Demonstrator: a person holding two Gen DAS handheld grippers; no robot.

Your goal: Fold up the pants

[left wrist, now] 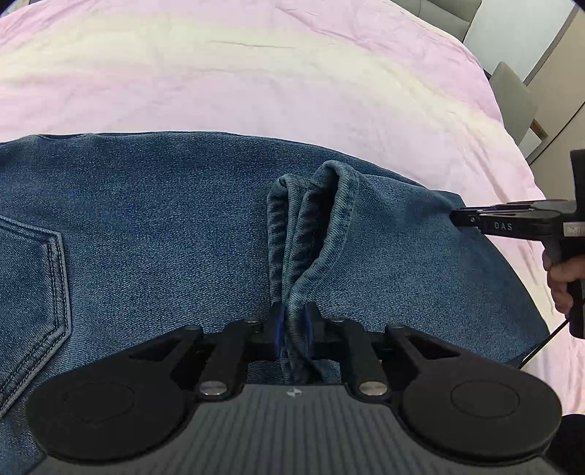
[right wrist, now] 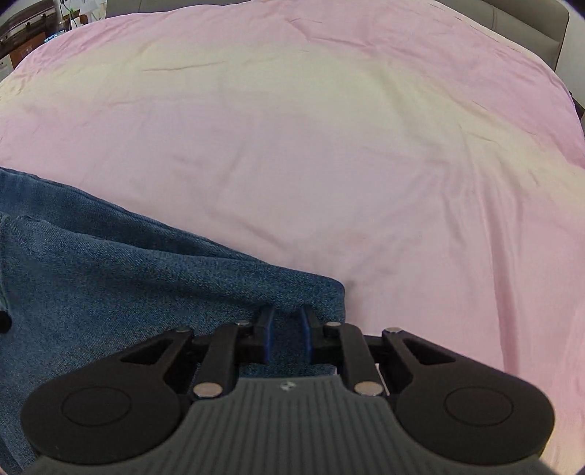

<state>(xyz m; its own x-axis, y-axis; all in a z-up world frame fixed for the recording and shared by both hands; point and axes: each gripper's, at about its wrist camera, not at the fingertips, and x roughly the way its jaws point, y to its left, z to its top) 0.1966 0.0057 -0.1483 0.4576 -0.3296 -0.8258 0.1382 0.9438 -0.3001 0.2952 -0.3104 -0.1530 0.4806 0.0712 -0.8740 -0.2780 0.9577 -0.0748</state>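
Blue denim pants (left wrist: pixel 164 226) lie on a pink bedsheet (left wrist: pixel 256 84). A back pocket (left wrist: pixel 33 277) shows at the left. My left gripper (left wrist: pixel 292 321) is shut on a bunched hem (left wrist: pixel 310 219) of the pants that stands up in folds. My right gripper shows in the left wrist view (left wrist: pixel 457 215) at the pants' right edge, held by a hand. In the right wrist view, my right gripper (right wrist: pixel 287 321) is shut on the pants' corner (right wrist: pixel 310 292), with denim between its jaws. The rest of the pants (right wrist: pixel 109 274) spreads to the left.
The pink sheet (right wrist: pixel 329 146) covers the bed beyond the pants. Grey chairs (left wrist: pixel 512 98) stand past the bed's right edge. A grey headboard or seat (right wrist: pixel 530 25) is at the far right, and cluttered furniture (right wrist: pixel 33 33) at the far left.
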